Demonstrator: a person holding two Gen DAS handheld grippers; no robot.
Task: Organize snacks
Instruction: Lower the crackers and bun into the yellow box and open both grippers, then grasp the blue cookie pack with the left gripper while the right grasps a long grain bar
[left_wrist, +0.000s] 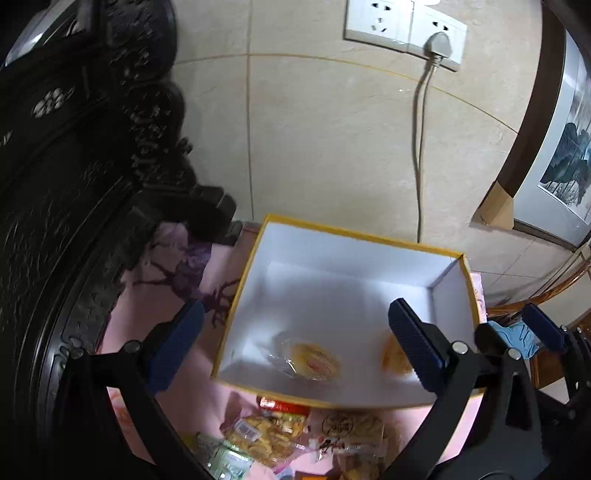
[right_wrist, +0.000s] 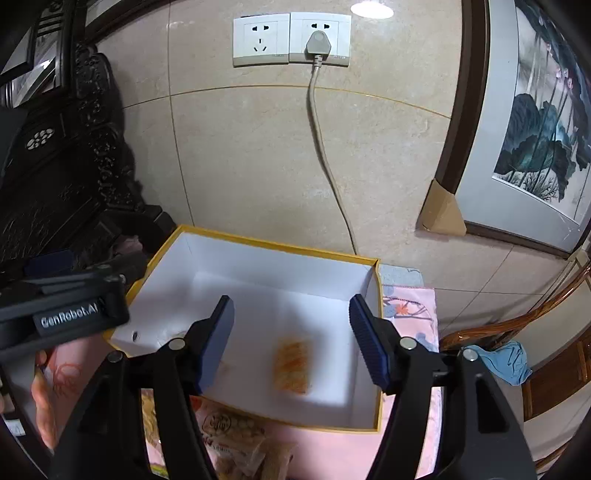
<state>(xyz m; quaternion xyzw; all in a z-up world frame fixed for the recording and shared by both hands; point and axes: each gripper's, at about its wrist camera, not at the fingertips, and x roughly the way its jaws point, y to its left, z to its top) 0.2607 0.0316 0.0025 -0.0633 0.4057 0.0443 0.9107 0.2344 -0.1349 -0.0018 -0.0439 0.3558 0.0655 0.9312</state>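
The desk (right_wrist: 410, 306) under its pink cloth carries the yellow-rimmed box (right_wrist: 266, 242), set against the wall as the collecting bin. Unsorted snack packets (left_wrist: 280, 428) wait in front. Two wrapped pastries (left_wrist: 314, 362) lie inside. Left tongs (left_wrist: 295, 347) and right tongs (right_wrist: 291, 343) hang wide apart, holding nothing.

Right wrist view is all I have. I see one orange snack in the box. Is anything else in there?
Observer: Yes. The left wrist view shows a clear-wrapped round pastry on the floor of the box, near its front wall.
Operator: Is the left gripper holding anything?
Observer: No. The left gripper is open, with nothing between its fingers.
Operator: What lies outside the box?
Observer: In front of it, among other packets, a red-topped snack packet and a green packet.
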